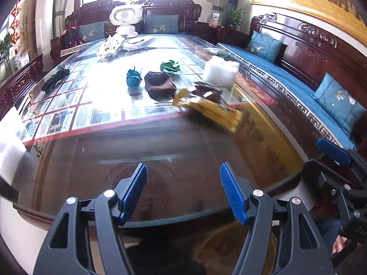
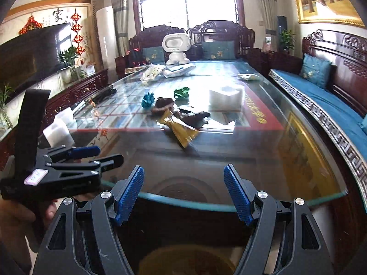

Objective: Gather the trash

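- Your left gripper (image 1: 183,190) hangs over the near edge of the glass-topped table (image 1: 160,142), fingers spread wide with nothing between them.
- Your right gripper (image 2: 183,192) sits at that same near edge, its fingers spread apart too and gripping nothing.
- The trash lies mid-table, well beyond both grippers; take the white foam block (image 2: 226,96) as your marker.
- The yellow wrapper (image 2: 181,128) lies nearer to you than the block and to its left; it is blurred, so its exact outline is hard to read.
- The dark brown wrapper (image 2: 192,116) lies touching the yellow one, between it and the block.
- Another brown crumpled piece (image 2: 163,105) lies left of the block.
- The green crumpled wrapper (image 2: 181,92) sits just left of the block, and the teal crumpled wrapper (image 2: 147,100) further left still.
- Far beyond the block, at the table's back end, stands a white robot toy (image 2: 176,49).
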`<state>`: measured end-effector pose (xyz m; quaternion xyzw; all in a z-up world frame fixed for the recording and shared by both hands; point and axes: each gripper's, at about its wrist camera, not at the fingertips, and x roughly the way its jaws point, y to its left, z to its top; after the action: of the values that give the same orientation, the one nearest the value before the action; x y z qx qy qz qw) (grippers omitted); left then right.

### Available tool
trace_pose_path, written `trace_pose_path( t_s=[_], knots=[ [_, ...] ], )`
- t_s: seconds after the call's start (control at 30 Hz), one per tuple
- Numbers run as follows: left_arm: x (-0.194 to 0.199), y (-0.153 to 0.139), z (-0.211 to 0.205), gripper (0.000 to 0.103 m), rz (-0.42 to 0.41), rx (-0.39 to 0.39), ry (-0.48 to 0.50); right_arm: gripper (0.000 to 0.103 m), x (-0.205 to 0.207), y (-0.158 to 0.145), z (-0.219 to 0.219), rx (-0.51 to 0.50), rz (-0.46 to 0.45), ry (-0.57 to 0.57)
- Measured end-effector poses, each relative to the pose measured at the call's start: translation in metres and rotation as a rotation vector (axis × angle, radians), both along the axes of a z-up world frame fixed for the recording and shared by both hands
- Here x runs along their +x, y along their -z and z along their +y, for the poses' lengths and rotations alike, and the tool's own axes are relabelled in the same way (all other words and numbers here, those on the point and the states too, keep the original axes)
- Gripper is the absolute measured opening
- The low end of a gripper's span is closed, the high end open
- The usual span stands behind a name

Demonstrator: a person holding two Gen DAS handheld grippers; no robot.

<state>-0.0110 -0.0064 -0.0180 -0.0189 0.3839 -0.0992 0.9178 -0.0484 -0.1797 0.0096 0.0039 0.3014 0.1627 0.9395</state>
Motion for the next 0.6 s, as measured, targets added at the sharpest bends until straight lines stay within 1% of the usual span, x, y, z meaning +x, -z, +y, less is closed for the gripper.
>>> trace_pose_path(
  t_s=[0.07, 0.23, 0.43, 0.6],
  knots=[
    [0.015, 0.002, 0.005, 0.069, 0.000, 0.005, -0.008, 0.070, 0.020, 0.001, 0.004, 0.009, 0.013, -0.013],
    [0.037, 0.010, 0.011, 0.069, 0.022, 0.018, -0.010, 0.070, 0.054, 0.011, 0.018, 0.003, 0.046, -0.029],
    [0.062, 0.023, 0.017, 0.069, 0.062, 0.040, -0.014, 0.067, 0.093, 0.027, 0.033, -0.039, 0.096, -0.068],
    [0.076, 0.029, 0.022, 0.070, 0.074, 0.034, -0.021, 0.067, 0.122, 0.028, 0.041, -0.068, 0.097, -0.077]
  ],
)
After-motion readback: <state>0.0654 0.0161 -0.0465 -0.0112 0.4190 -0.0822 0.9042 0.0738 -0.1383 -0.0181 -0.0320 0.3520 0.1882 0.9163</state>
